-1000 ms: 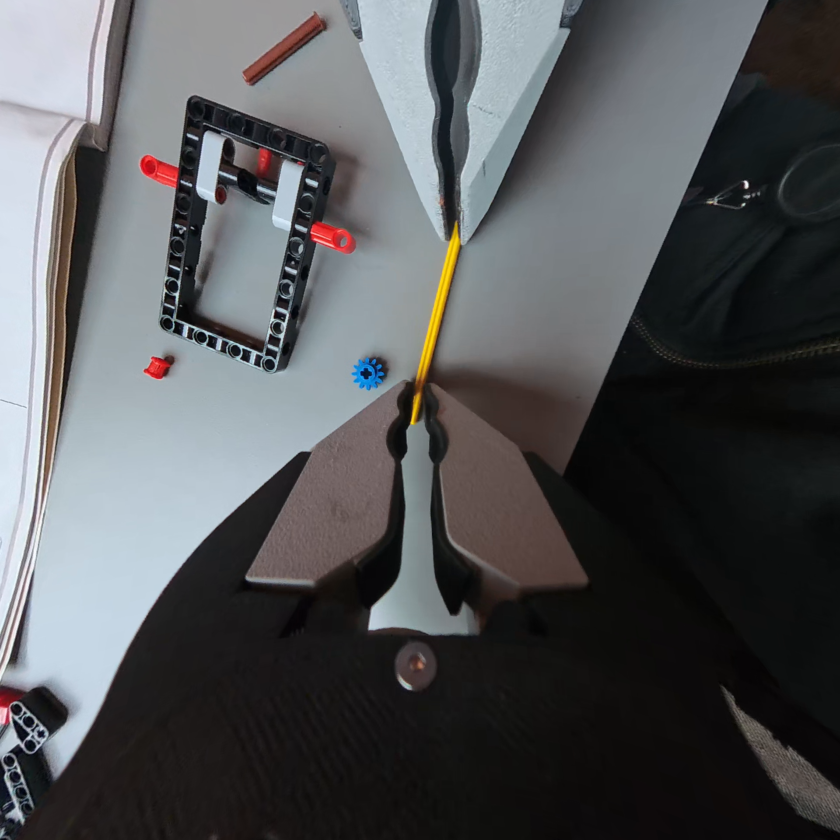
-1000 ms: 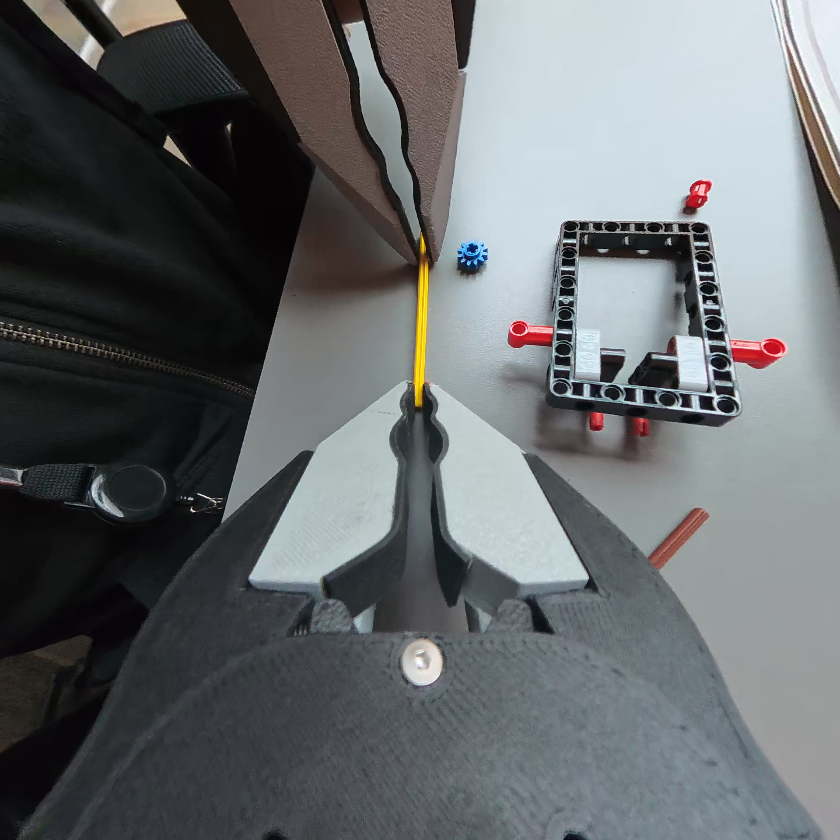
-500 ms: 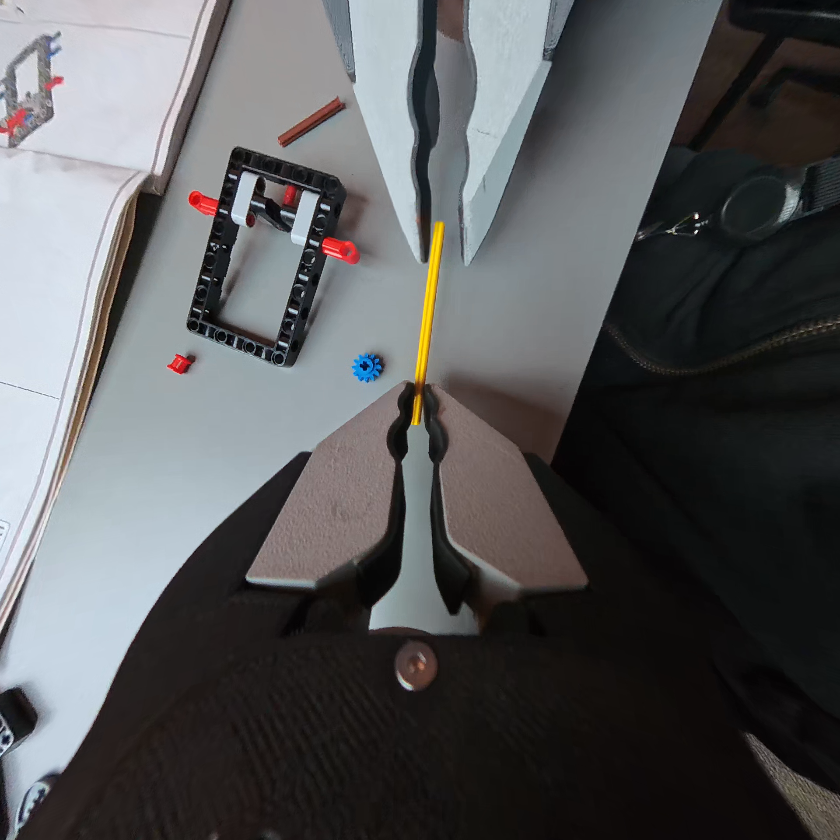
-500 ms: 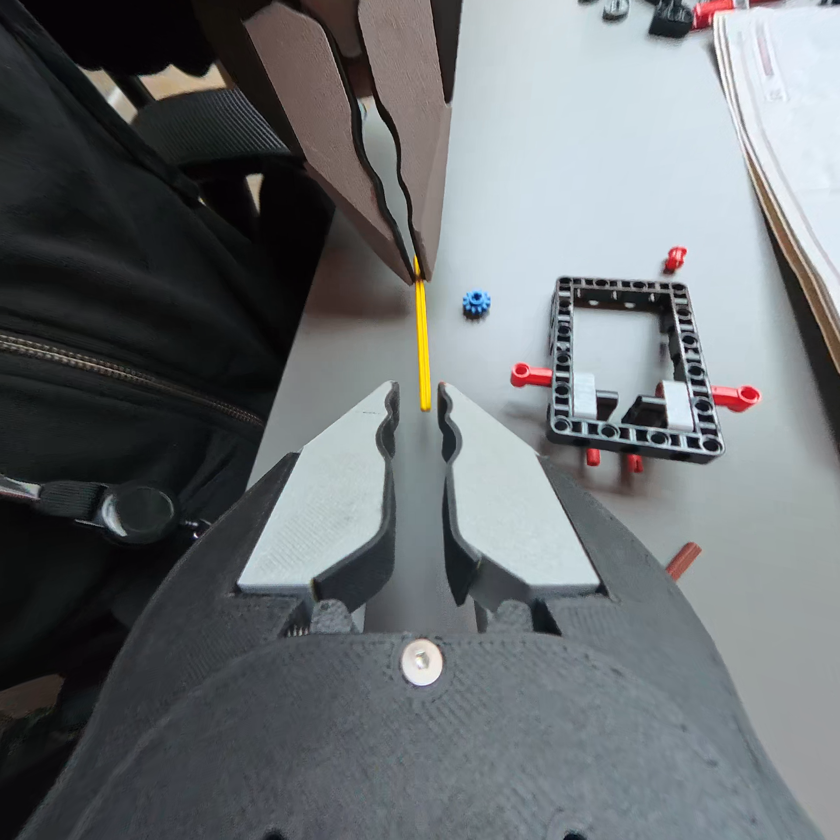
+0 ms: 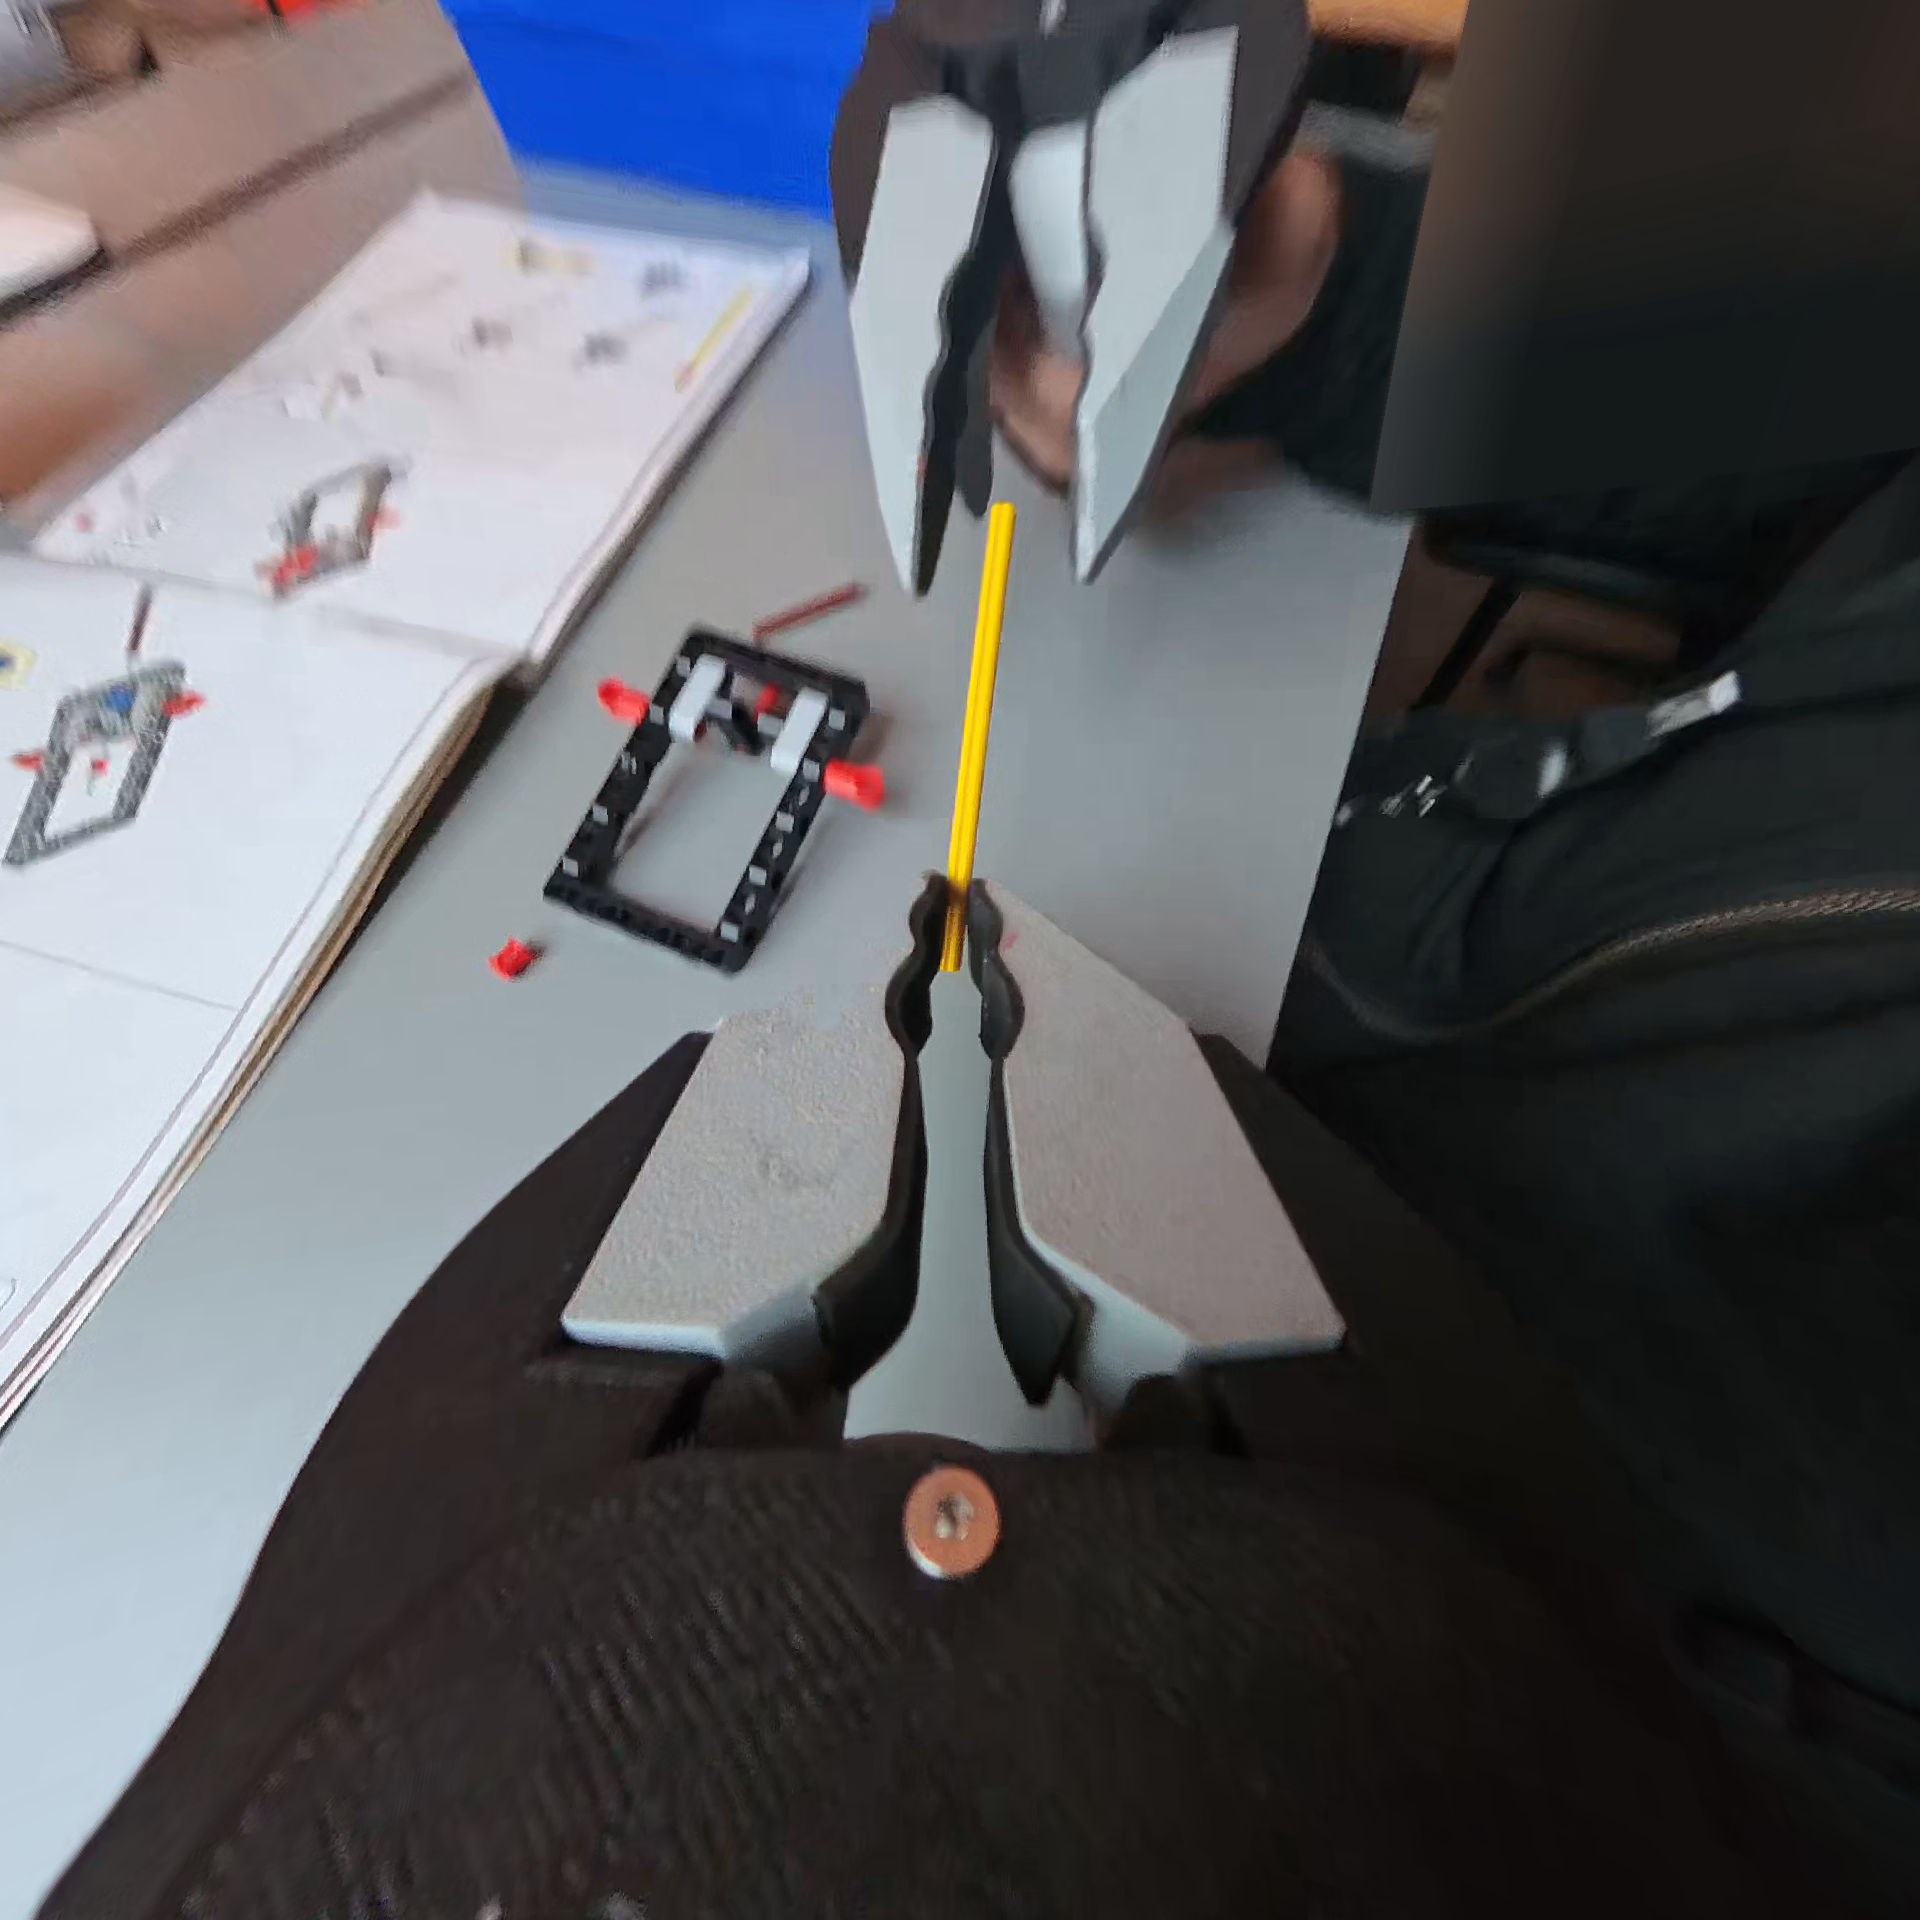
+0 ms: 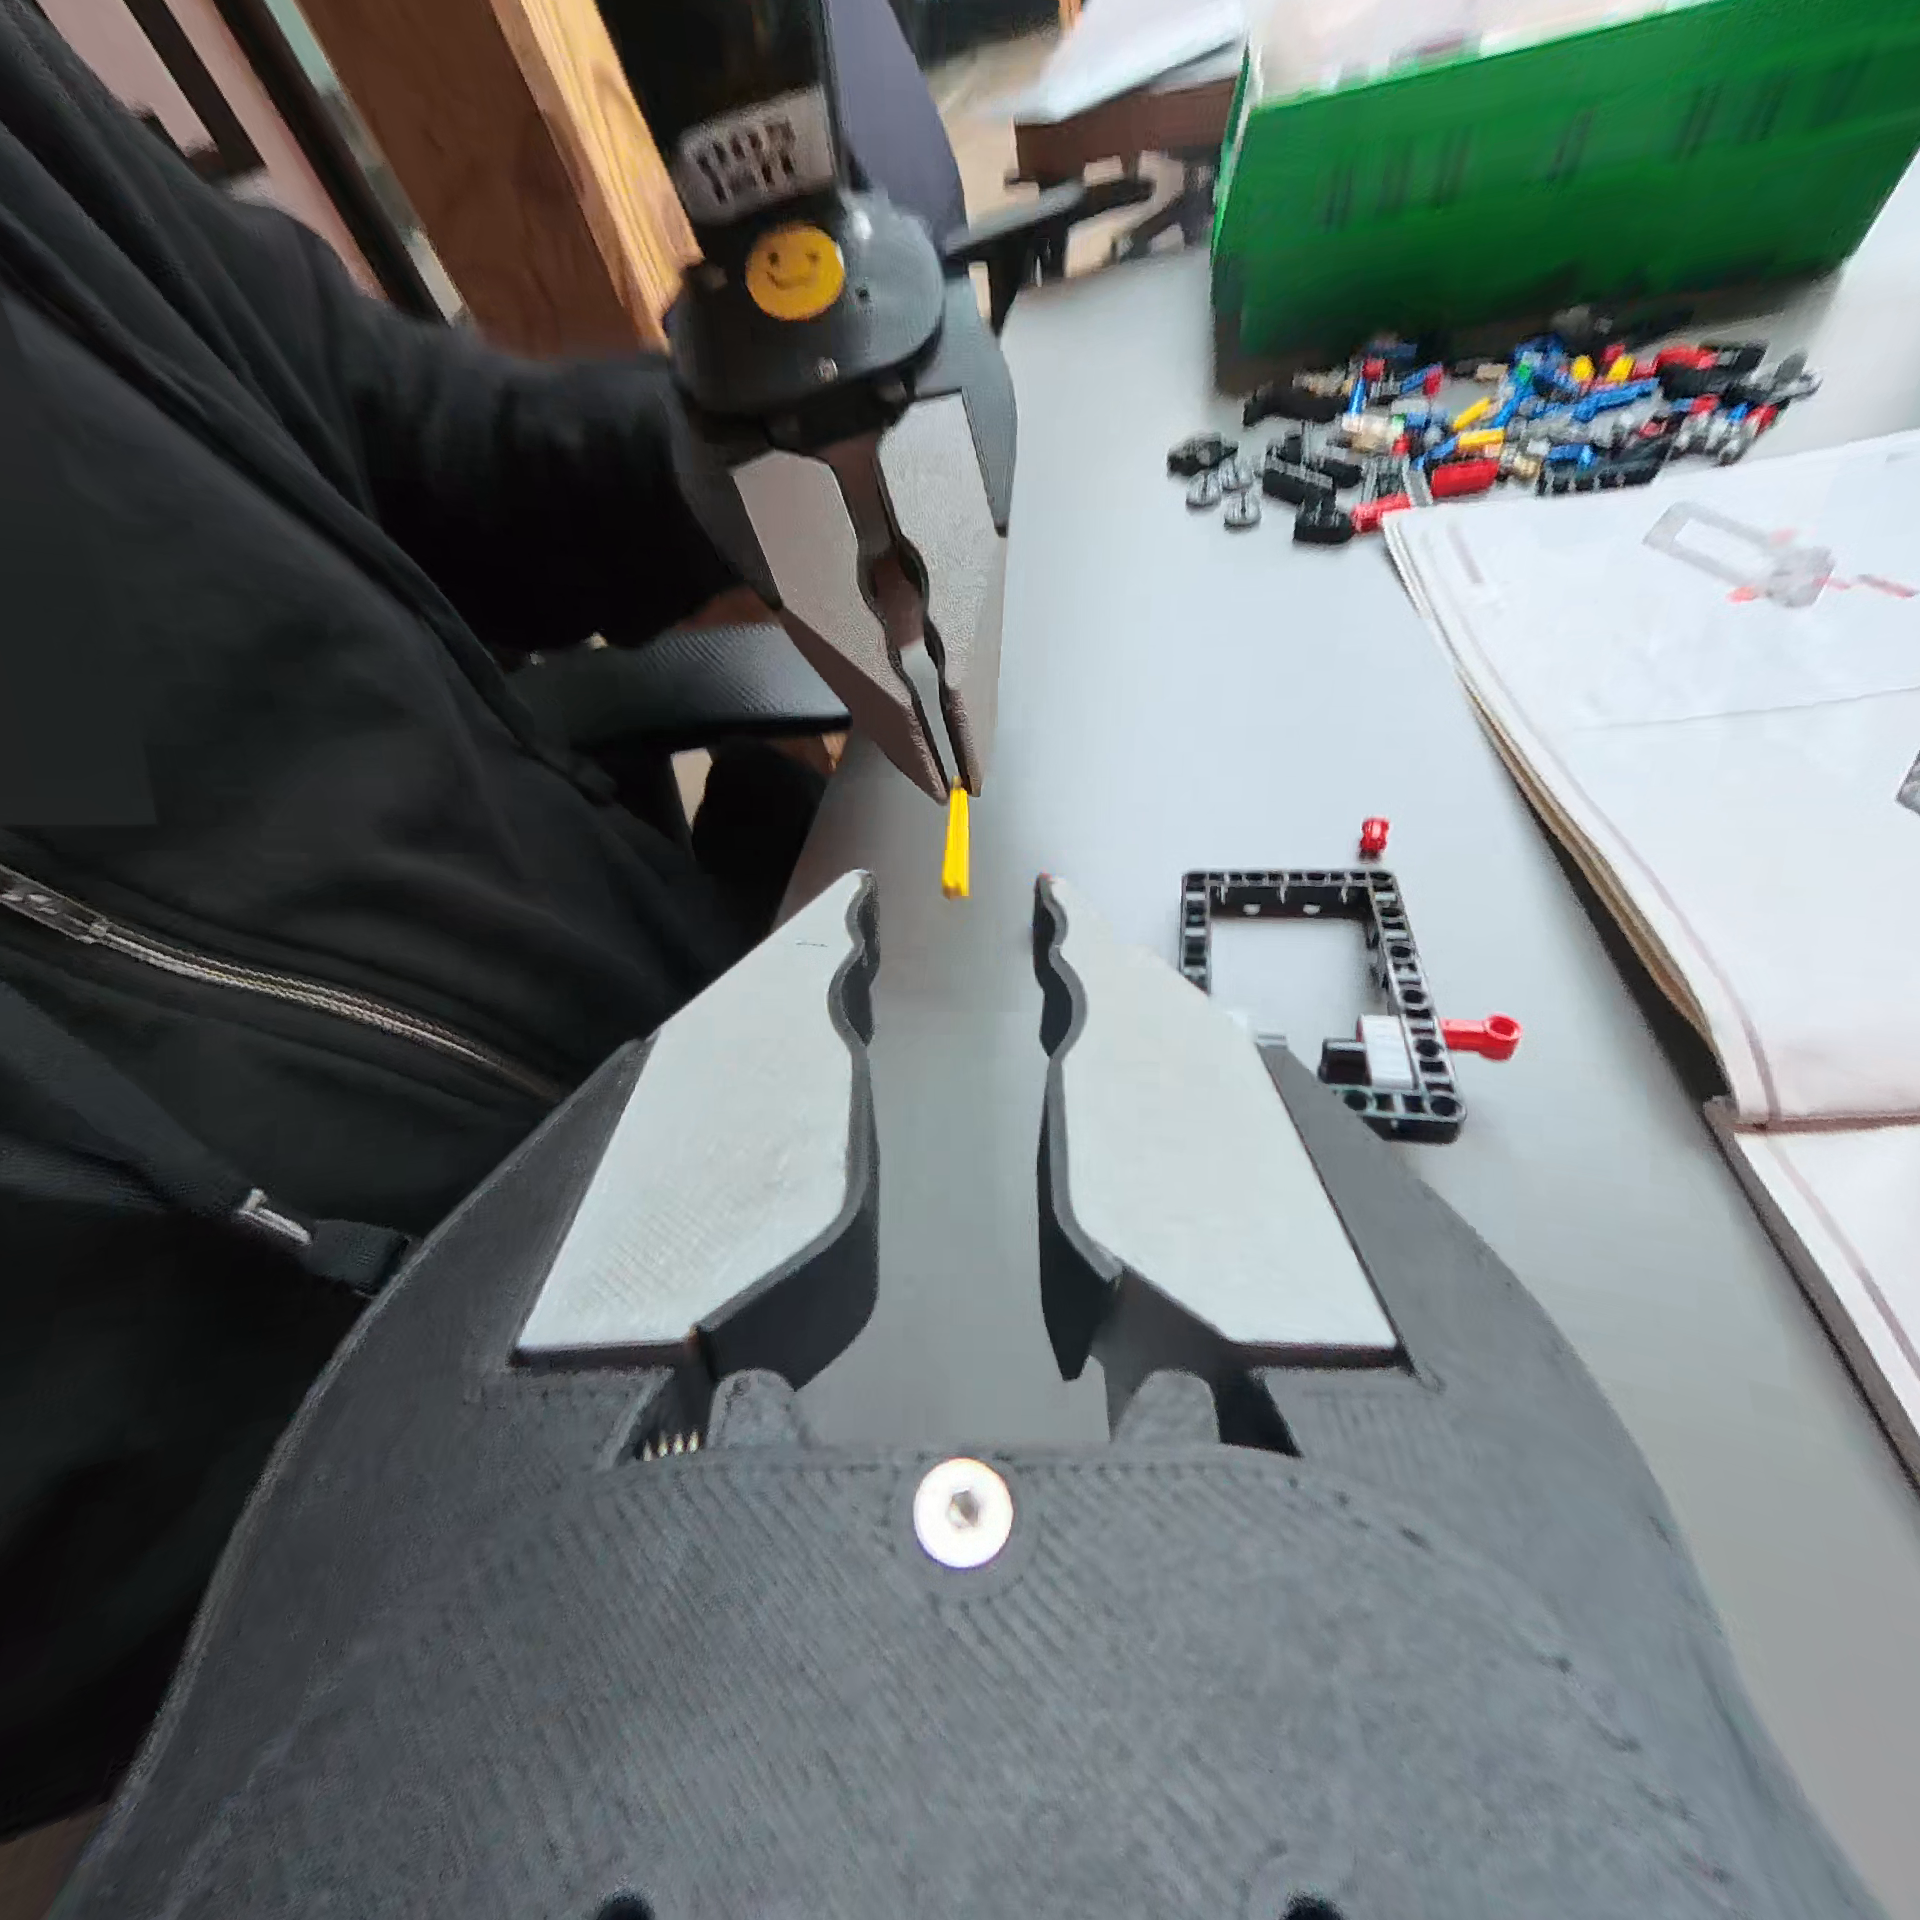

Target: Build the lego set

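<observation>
My left gripper [image 5: 957, 902] is shut on the near end of a thin yellow axle [image 5: 978, 717], held above the grey table. It also shows in the right wrist view [image 6: 956, 784] with the yellow axle [image 6: 955, 844] sticking out of its tips. My right gripper [image 6: 954, 902] is open and empty, its tips just short of the axle's free end; in the left wrist view it [image 5: 1000, 569] hangs open around that end. A black rectangular frame [image 5: 717, 810] with grey connectors and red pins lies on the table; it also shows in the right wrist view [image 6: 1311, 982].
An open instruction booklet [image 5: 312, 582] lies left of the frame. A small red piece [image 5: 511, 957] and a brown axle [image 5: 808, 609] lie near the frame. A pile of loose pieces [image 6: 1496, 431] and a green box [image 6: 1558, 166] stand far back. A person in black [image 6: 260, 831] sits at the table edge. My hands' fingertips stand some 6 cm from each other.
My right gripper let go of the yellow axle, opened wider and drew back and up. My left gripper kept hold of the axle and lifted it, and both views tilted up.
</observation>
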Demonstrator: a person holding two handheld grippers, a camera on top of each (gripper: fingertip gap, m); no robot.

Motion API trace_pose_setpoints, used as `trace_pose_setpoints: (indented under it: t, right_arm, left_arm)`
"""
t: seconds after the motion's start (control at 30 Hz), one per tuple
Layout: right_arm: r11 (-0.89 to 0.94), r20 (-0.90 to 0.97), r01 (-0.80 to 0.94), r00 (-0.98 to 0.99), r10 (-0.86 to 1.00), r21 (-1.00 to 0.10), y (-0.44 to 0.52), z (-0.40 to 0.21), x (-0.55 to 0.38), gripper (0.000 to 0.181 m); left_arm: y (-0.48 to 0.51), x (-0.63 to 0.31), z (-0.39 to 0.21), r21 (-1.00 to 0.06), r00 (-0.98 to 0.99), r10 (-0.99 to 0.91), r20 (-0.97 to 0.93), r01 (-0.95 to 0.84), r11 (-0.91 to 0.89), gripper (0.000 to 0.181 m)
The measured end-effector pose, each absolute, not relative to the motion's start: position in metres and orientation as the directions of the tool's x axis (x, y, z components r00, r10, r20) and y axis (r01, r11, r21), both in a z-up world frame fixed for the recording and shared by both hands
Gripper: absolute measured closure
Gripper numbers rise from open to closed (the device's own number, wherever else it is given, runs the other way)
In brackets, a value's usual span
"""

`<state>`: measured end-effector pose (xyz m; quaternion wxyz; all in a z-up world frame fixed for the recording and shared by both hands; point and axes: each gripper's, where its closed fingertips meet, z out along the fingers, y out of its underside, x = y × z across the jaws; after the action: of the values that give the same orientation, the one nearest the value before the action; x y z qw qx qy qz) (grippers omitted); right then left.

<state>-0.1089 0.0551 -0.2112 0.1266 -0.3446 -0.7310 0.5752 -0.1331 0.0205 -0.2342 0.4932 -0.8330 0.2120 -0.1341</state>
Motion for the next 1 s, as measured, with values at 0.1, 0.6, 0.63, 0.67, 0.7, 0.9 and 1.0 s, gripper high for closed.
trace_pose_setpoints:
  t: [0.1,0.6,0.63,0.67,0.7,0.9,1.0]
  right_arm:
    - [0.035,-0.216,0.308,-0.738,0.640,-0.951,0.052,-0.191,-0.111,0.155]
    - [-0.024,-0.321,0.404,-0.688,0.651,-0.914,0.043,-0.170,-0.152,0.180]
    - [-0.044,-0.367,0.445,-0.675,0.640,-0.895,0.043,-0.173,-0.155,0.180]
    - [-0.064,-0.407,0.476,-0.667,0.624,-0.877,0.042,-0.176,-0.157,0.180]
    - [-0.082,-0.434,0.494,-0.658,0.615,-0.866,0.042,-0.179,-0.159,0.180]
    - [-0.051,-0.437,0.545,-0.608,0.663,-0.837,0.061,-0.192,-0.159,0.180]
    - [0.008,-0.351,0.550,-0.543,0.763,-0.835,0.099,-0.192,-0.149,0.181]
  left_arm:
    - [0.023,-0.129,-0.204,-0.956,0.855,-0.512,0.081,-0.080,-0.284,0.179]
    - [0.045,-0.136,-0.195,-0.850,0.695,-0.498,0.520,0.358,-0.387,0.179]
    - [0.044,-0.140,-0.197,-0.843,0.692,-0.492,0.529,0.362,-0.398,0.179]
    - [0.041,-0.142,-0.199,-0.840,0.693,-0.488,0.531,0.356,-0.409,0.179]
    - [0.039,-0.144,-0.203,-0.839,0.704,-0.476,0.526,0.339,-0.426,0.179]
    - [0.021,-0.158,-0.240,-0.839,0.827,-0.413,0.381,0.121,-0.531,0.178]
    - [0.018,-0.162,-0.254,-0.826,0.871,-0.390,0.299,0.031,-0.563,0.175]
